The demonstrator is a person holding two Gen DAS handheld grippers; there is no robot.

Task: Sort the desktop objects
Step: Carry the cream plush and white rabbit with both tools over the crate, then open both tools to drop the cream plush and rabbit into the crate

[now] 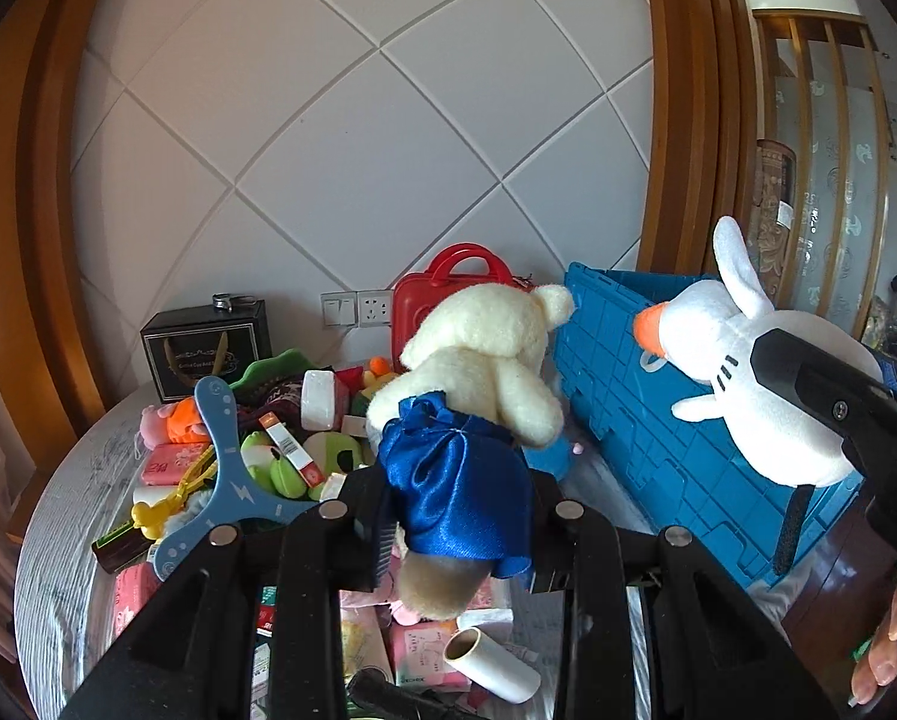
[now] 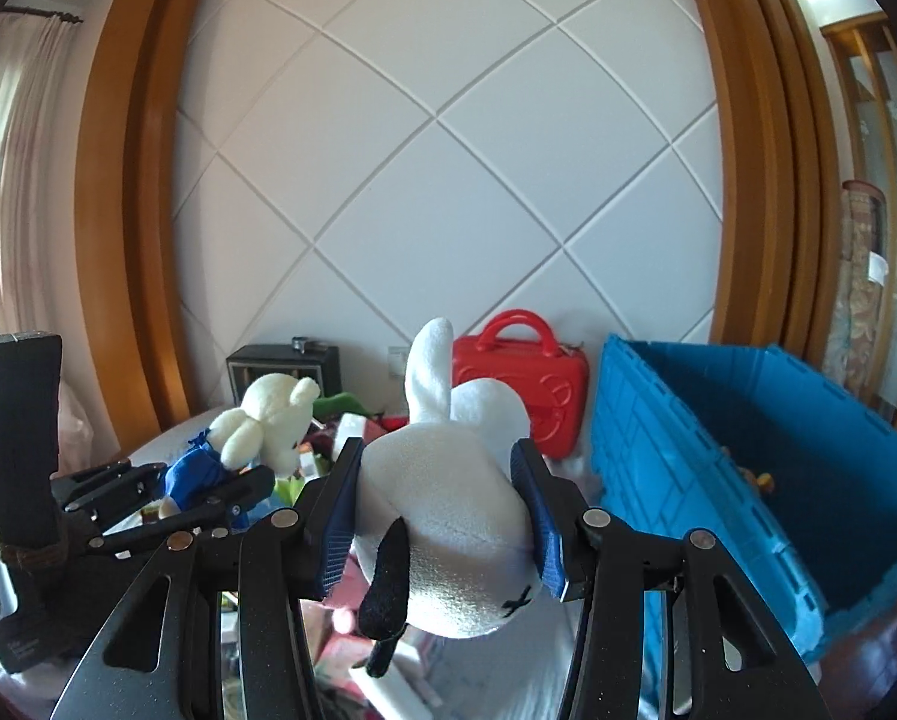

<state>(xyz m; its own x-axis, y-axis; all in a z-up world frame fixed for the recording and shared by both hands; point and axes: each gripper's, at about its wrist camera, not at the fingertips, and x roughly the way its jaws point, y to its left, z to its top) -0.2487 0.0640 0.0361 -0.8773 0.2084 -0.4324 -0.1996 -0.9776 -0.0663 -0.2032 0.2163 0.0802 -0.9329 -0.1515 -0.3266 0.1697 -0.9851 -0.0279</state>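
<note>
My left gripper (image 1: 457,510) is shut on a cream teddy bear in a blue satin skirt (image 1: 478,360) and holds it above the cluttered table. It also shows in the right wrist view (image 2: 268,420), left of my right gripper. My right gripper (image 2: 436,510) is shut on a white plush duck (image 2: 448,492) with an orange beak (image 1: 649,324) and holds it up beside the blue crate (image 2: 748,456). The duck (image 1: 748,372) hangs in front of the crate's near wall (image 1: 628,408) in the left wrist view.
A pile of small toys (image 1: 256,438), a blue boomerang (image 1: 226,468), pink tissue packs (image 1: 424,648) and a lint roller (image 1: 490,666) cover the round table (image 1: 70,516). A red case (image 1: 448,288) and a black box (image 1: 208,342) stand by the wall.
</note>
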